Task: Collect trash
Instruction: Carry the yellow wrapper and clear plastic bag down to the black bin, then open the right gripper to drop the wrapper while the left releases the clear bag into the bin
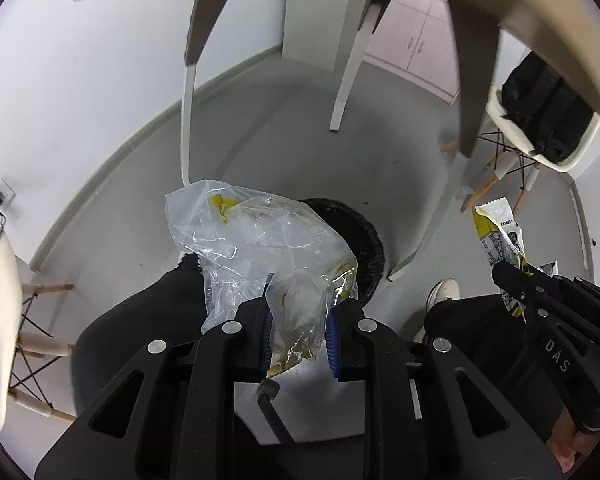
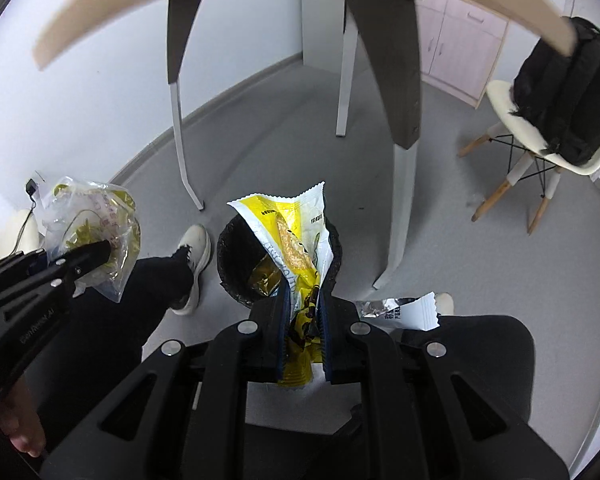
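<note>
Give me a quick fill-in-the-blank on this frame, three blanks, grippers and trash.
1. The left gripper is shut on a ____ plastic bag.
2. The right gripper grips a yellow and white ____.
3. The bin below the wrapper has a ____ liner.

Missing words: clear; wrapper; black

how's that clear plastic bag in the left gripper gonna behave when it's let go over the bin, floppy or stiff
Probably floppy: the clear plastic bag is crumpled and bulges loosely beyond the left gripper. It looks light for its size, with only thin yellow scraps showing inside, so it may drift instead of dropping straight into the black bin. The glossy film could be slippery and may cling to the pads.
</note>
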Action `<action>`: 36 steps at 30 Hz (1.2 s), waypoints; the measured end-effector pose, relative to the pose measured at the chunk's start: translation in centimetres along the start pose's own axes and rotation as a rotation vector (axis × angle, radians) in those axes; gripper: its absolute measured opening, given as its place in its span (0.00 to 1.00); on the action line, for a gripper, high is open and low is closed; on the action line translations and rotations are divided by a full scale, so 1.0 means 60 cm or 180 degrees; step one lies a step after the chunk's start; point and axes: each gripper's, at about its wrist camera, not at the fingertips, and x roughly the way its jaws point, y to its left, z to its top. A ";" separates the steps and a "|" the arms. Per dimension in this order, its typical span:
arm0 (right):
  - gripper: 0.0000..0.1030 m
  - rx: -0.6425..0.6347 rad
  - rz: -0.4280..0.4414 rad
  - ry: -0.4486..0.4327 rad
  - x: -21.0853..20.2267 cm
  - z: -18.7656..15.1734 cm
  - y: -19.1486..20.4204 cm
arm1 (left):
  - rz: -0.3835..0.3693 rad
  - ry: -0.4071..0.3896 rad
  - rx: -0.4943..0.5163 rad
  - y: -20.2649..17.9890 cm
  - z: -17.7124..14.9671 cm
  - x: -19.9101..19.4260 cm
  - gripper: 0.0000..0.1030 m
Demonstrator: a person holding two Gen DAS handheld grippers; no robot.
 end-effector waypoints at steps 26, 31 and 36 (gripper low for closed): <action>0.14 -0.0061 0.0171 0.0490 0.303 0.126 0.041 | 0.0039 0.0313 -0.0003 0.045 0.080 0.223 0.20; 0.22 -0.0092 0.0217 0.0474 0.322 0.139 0.041 | 0.0084 0.0314 -0.0059 0.055 0.087 0.237 0.20; 0.39 -0.0169 0.0229 0.0431 0.339 0.150 0.052 | 0.0135 0.0318 -0.0076 0.057 0.089 0.246 0.20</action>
